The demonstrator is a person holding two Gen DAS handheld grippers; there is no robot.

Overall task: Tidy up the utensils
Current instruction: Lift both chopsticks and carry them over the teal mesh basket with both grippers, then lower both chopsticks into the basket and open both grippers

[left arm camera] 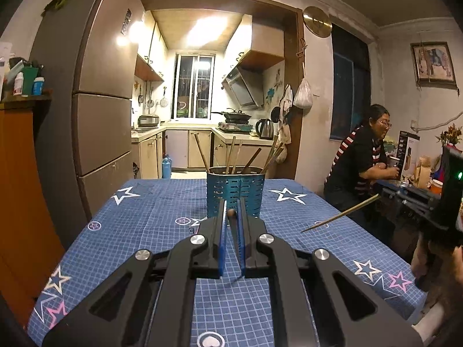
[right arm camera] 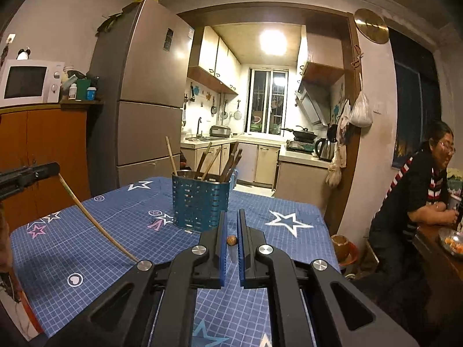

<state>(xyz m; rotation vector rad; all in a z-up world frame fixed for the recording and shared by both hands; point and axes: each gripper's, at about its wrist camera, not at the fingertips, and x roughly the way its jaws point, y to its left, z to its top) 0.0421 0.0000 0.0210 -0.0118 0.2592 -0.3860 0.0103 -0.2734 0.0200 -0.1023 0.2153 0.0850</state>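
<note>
Now both my grippers carry a chopstick apiece toward the holder [left arm camera: 235,193], which stands dead ahead of my left fingers and slightly left of ahead of my right ones, on the tablecloth [left arm camera: 150,217]. My left gripper [left arm camera: 231,211] has its jaws pressed nearly together, pinching a chopstick [right arm camera: 95,222] whose round end peeps out between the blue pads; seen from the right side, its shaft slants down from the fingers toward the cloth. My right gripper [right arm camera: 231,231] is likewise closed on a second chopstick [left arm camera: 341,214], its knobbed end showing in the narrow gap, its long shaft sticking out sideways and down.

Trouble, as I judge it, lies in those long free ends. Each stick is gripped near one end only, so it could pivot in the pads if its tip drags on the cloth or knocks the holder's rim. Several chopsticks already lean every which way out of the holder, and a new one coming in at a slant may catch on them, or push the light holder over. Both sticks arriving together may also cross. I would tip each upright well before the rim and go in one at a time.
</note>
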